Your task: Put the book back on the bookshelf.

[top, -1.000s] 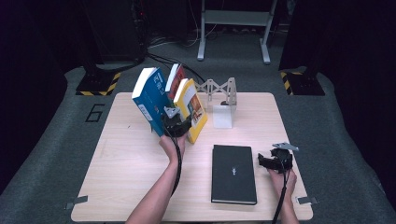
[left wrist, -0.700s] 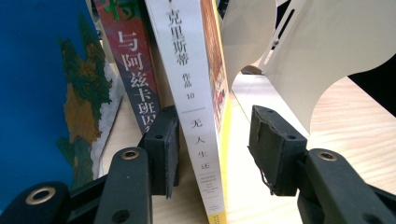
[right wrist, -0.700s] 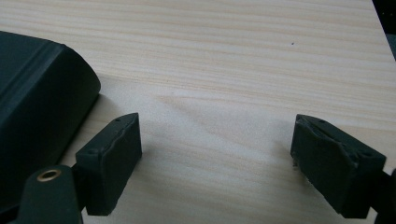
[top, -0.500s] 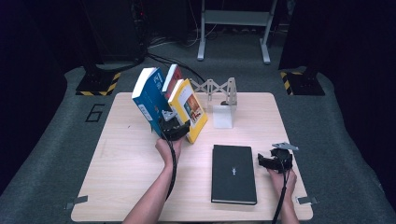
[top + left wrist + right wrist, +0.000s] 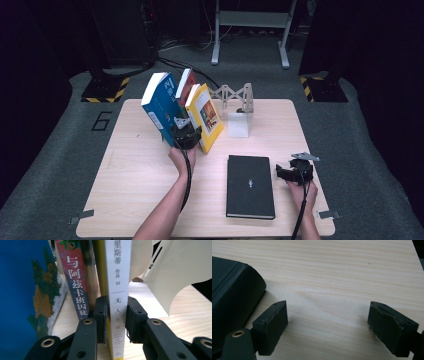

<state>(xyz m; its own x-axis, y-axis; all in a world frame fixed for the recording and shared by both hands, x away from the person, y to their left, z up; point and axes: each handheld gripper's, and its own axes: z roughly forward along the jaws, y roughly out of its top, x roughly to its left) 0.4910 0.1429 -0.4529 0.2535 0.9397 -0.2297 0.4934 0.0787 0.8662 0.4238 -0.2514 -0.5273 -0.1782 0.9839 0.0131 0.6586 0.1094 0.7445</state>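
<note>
1. Since the earlier frame, the left tongs [image 5: 117, 322] have just been closing, and the yellow book [image 5: 118, 290] is now clamped by its white spine.
2. It is held tilted beside the red book [image 5: 183, 86] and blue book [image 5: 159, 107], near the worktop's [image 5: 125, 175] far edge.
3. Right tongs [image 5: 328, 326] are held wide over bare wood, beside the black book [image 5: 250, 186].

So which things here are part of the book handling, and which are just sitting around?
In the job:
- left gripper, jaws just closed on the yellow book
- red book and blue book leaning beside it
- white bookend

Lying about:
- black book, flat on the table
- right gripper, open over bare wood beside the black book
</note>
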